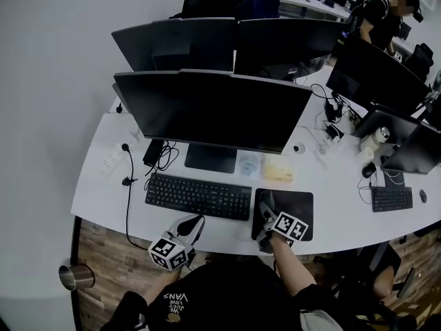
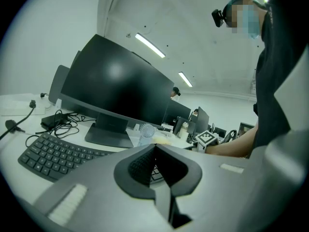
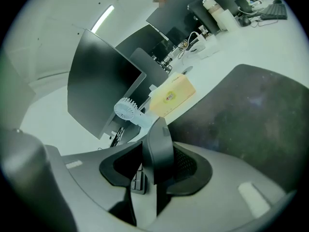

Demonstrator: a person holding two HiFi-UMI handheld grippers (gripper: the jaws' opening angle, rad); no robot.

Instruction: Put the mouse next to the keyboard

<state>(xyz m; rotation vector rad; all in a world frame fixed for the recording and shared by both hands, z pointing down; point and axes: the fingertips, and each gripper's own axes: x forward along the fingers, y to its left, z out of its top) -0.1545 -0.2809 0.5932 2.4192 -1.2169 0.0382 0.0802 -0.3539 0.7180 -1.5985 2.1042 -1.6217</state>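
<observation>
Right gripper (image 3: 156,161) grips dark grey plastic mouse (image 3: 159,139); set it flat on black mousepad (image 3: 251,110) under fingers, beside black keyboard (image 1: 198,195). Left gripper (image 2: 154,146) closed, empty.

The person wears a black top (image 1: 227,288) with white lettering (upside down from the head view), seemingly short-sleeved. The left gripper (image 1: 196,221) and right gripper (image 1: 266,211) have grey shells, dark ribbed pads (image 2: 141,166) and black-and-white marker cubes (image 1: 169,252).
</observation>
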